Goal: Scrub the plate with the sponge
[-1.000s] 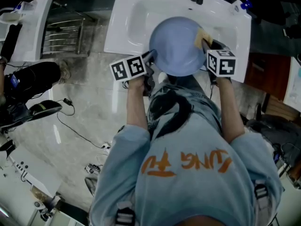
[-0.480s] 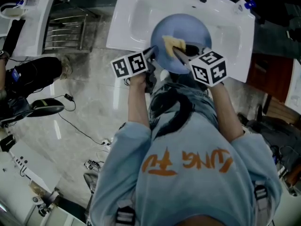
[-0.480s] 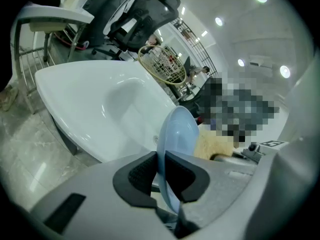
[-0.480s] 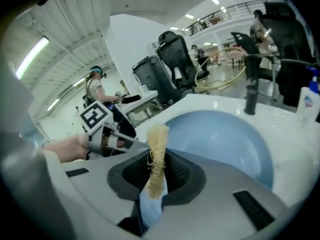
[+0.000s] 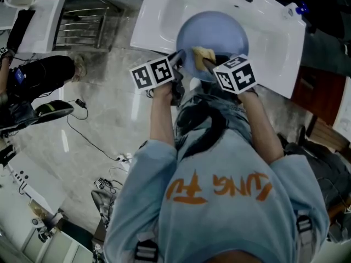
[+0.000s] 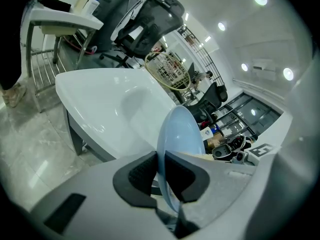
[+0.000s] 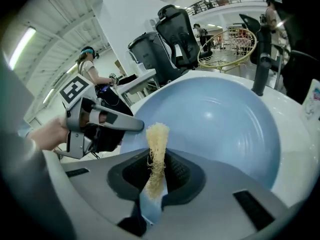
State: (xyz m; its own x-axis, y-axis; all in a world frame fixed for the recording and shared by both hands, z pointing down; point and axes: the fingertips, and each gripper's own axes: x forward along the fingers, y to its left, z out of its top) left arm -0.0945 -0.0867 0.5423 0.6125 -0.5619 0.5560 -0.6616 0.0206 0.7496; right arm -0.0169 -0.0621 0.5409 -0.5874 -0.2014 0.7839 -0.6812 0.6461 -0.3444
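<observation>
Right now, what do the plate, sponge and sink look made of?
The plate: pale blue, thin edge, smooth soft sheen; probably plastic or melamine, glazed ceramic possible. The sponge: yellow, coarse tangled fibres, loofah-like, with a blue backing. The sink: white, glossy highlights; likely glazed ceramic.

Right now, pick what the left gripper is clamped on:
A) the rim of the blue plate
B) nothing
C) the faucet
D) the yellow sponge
A: the left gripper has its pads pinched on the rim of the blue plate, while the yellow sponge sits in the right gripper.
</observation>
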